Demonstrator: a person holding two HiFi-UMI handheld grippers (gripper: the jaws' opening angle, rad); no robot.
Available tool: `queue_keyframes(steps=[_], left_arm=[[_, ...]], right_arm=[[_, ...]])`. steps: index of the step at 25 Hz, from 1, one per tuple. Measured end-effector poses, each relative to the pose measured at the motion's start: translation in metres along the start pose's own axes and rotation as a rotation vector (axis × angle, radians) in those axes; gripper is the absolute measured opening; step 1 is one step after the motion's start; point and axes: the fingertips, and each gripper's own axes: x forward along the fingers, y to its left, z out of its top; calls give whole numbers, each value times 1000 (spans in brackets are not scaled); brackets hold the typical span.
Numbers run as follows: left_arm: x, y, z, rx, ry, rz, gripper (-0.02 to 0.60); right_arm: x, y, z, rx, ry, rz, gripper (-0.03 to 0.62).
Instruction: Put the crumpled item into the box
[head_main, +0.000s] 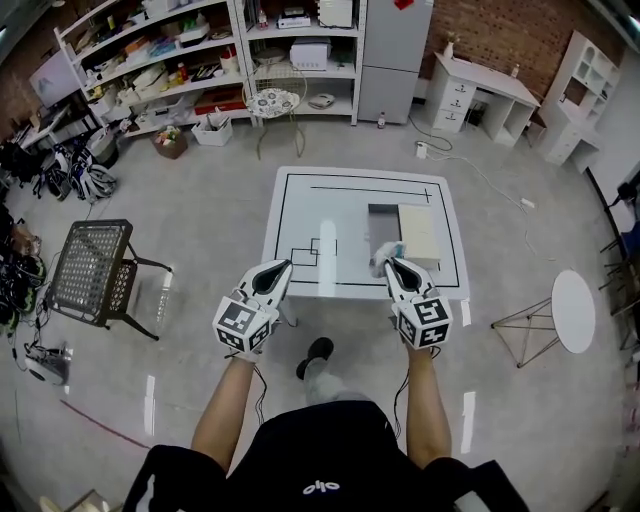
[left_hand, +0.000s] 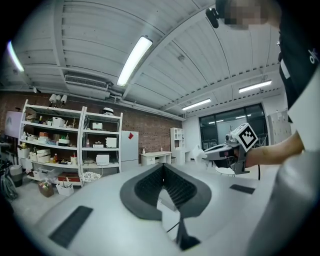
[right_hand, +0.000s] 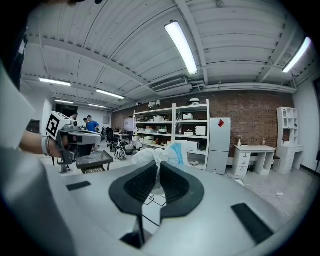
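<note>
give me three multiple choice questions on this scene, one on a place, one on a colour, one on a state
1. Where is the crumpled item?
A. on the table beside the box
B. between the jaws of the right gripper
C. inside the box

2. What colour is the crumpled item?
A. white with some light blue
B. red
C. black

3. What state is the left gripper in?
A. shut on the crumpled item
B. jaw tips together on nothing
C. shut on the box lid

Answers: 1 B, since the right gripper view shows the item pinched between its pads; 2 A, since that view shows white folds with a blue patch; 3 B, since the left gripper view shows the tips meeting with nothing between them.
</note>
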Motion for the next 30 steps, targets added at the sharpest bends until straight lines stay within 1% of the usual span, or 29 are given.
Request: queue_keyframes(steps=[8, 17, 23, 30], left_arm=[[82, 77, 4, 10, 15, -58, 6], [157, 145, -2, 19, 54, -104, 6], [194, 176, -9, 15, 57, -123, 6], [226, 192, -14, 7, 54, -159, 6]], right_arm=[[84, -50, 18, 28, 8, -49, 32], [169, -103, 21, 71, 28, -83, 32], [209, -126, 20, 85, 37, -98, 32], [231, -143, 21, 81, 46, -124, 32]])
